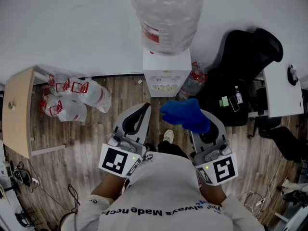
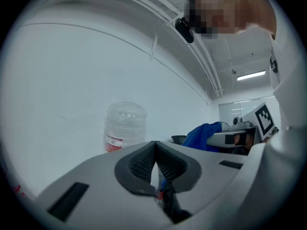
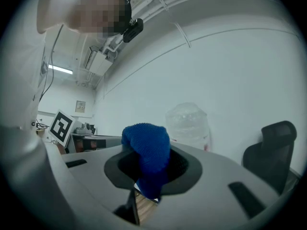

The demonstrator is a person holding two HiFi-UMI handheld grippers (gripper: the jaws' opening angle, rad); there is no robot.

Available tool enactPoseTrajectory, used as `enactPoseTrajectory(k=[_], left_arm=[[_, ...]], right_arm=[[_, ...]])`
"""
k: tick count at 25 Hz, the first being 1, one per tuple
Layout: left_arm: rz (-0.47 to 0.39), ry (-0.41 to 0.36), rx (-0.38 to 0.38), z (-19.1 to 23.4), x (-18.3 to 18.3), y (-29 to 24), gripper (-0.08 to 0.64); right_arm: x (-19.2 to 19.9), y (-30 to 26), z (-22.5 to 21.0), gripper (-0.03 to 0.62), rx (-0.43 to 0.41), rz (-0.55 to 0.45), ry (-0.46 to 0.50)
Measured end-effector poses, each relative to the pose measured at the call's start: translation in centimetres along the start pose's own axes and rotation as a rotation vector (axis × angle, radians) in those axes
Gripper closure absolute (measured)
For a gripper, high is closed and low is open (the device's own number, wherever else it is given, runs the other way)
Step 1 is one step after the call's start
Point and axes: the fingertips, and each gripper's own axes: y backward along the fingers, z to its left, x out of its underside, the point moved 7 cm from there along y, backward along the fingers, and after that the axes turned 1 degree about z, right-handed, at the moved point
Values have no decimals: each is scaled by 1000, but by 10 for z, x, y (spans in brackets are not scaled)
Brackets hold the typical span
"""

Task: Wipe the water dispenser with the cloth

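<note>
**Blue cloth clamped in the right tongs, short of the dispenser**

Only the head view shows the whole layout. The white water dispenser stands against the wall at upper centre, and the two grippers are held out below it over the wood floor. The cloth sits just below the dispenser's front and does not touch it.

The gripper views give the jaws. The left gripper has its ribbed pads drawn together with nothing between them. The right gripper is clamped on the cloth, which rises out of the jaws and folds over to the left.

In the head view the cloth is a bunched lump. Its long axis runs from frame centre down to the right, and its free end points toward the dispenser.

A large clear bottle with a red label sits on top of the dispenser, and its water level cannot be read. Several clear jugs with red fittings lie clustered on the floor at left, beside a wooden table. A black office chair stands at right.
</note>
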Motion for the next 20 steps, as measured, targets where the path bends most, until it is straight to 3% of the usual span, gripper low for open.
enactPoseTrajectory(k=[12, 20], left_arm=[[-3, -16, -15, 37, -6, -8, 541], [0, -30, -50, 64, 0, -6, 541]], right_arm=[[6, -45, 2, 508, -24, 7, 37], [49, -110, -22, 508, 5, 34, 156]])
